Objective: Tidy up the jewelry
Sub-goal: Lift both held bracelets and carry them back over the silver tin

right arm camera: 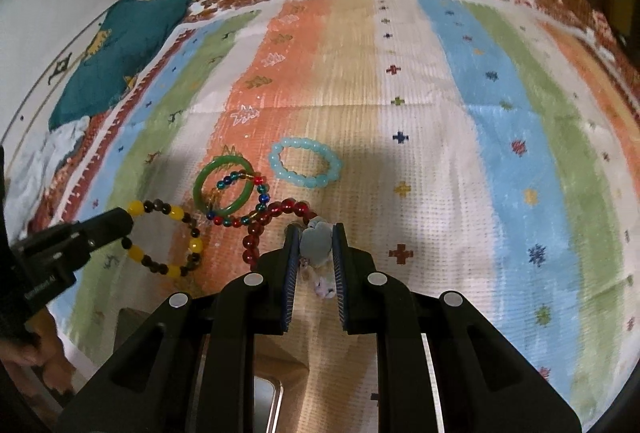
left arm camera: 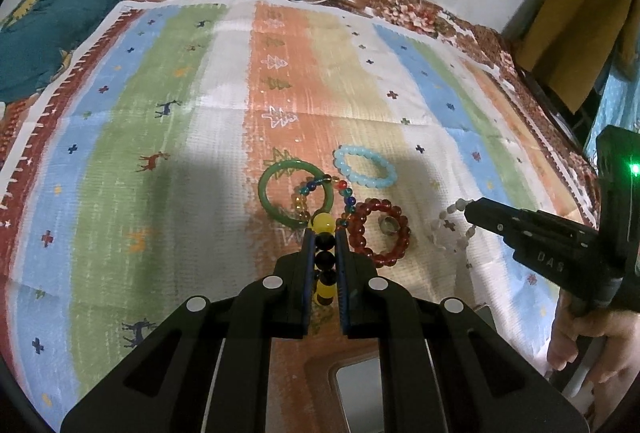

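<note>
While the left claw [left arm camera: 324, 233] is clamped on a yellow-and-black bead bracelet [left arm camera: 324, 245], the left wrist view shows that strand running lengthwise between the two narrow-set fingers, its beads stacked in a line away from the camera with a yellow bead at the tips. Beyond it on the striped rug [left arm camera: 168, 137] lie four more bracelets: one green bangle [left arm camera: 264, 193], nearly round; one multicoloured small-bead strand [left arm camera: 347, 193] draped across the bangle's right edge; one pale blue bead bracelet [left arm camera: 365, 167], an oval with its long axis running left to right; and one dark red bead bracelet [left arm camera: 378, 235] with a small ring [left arm camera: 389, 224] lying inside it. To the right, the right claw [left arm camera: 466, 209] holds a white bead bracelet [left arm camera: 450, 229] that hangs in a loop from its tips, with a hand [left arm camera: 588, 337] on the handle below. In the right wrist view, the right claw [right arm camera: 316, 233] is shut on a pale bluish-white charm and beads [right arm camera: 316, 245] wedged lengthwise between its fingers. The blue bracelet [right arm camera: 306, 163] again lies widthwise, the bangle [right arm camera: 200, 189] sits left of it with the multicoloured strand [right arm camera: 262, 195] crossing it, and the red beads [right arm camera: 256, 233] curve just beside the claw tips. At the left the other claw [right arm camera: 130, 219] holds the yellow-and-black loop [right arm camera: 168, 237], which hangs open. A teal cushion [right arm camera: 116, 57] sits at the far left.
</note>
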`<state>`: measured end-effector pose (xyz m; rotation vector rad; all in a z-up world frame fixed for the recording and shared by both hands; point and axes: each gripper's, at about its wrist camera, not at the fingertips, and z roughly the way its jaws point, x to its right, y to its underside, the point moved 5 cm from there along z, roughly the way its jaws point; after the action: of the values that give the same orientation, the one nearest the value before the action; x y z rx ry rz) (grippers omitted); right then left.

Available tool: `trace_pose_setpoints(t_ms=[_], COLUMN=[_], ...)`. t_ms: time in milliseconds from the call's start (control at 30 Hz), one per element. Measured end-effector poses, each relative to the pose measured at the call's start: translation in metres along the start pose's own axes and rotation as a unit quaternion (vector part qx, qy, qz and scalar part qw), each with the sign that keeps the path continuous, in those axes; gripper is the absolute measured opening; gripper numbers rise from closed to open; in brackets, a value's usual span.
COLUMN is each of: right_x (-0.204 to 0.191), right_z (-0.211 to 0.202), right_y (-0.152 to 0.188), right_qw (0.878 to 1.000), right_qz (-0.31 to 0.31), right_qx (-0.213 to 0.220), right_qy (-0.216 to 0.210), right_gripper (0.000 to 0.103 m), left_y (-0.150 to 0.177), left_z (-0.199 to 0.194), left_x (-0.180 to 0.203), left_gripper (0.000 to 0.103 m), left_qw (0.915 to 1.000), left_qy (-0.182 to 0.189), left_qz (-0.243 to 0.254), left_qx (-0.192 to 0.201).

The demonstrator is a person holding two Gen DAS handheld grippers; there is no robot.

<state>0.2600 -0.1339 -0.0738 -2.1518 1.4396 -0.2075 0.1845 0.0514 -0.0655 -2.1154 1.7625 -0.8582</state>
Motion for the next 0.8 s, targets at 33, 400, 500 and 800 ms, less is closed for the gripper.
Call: trace_pose_setpoints(t_ms=[33, 400, 500, 800], right_x=[-0.001, -0.02, -0.022, -0.029], right_z=[-0.002, -0.031, -0.04, -0.065], right_y=[0.0, 0.004, 0.004, 0.02], right_qw=[1.0, 0.998, 0.997, 0.994], right_qz=[-0.004, -0.049, -0.055, -0.068], right_qx=[0.003, 0.045, 0.059, 0.083], right_qy=[0.003, 0.018, 0.018, 0.014], right_gripper=[0.017, 0.017, 0.017, 0.017], left_y=[0.0, 0.002, 0.004, 0.011], left_z=[-0.002, -0.023, -0.029, -0.047], left_x=[0.0, 0.003, 0.007, 0.016], left_gripper=[0.009, 0.009, 0.009, 0.009], left_qw=[1.0, 0.9997, 0.9995, 0.9988], left_qy=[0.0, -0.002, -0.002, 0.002], left_qz=[-0.001, -0.001, 0.005, 0.017], left_qx=[0.003, 0.025, 0.031, 0.046])
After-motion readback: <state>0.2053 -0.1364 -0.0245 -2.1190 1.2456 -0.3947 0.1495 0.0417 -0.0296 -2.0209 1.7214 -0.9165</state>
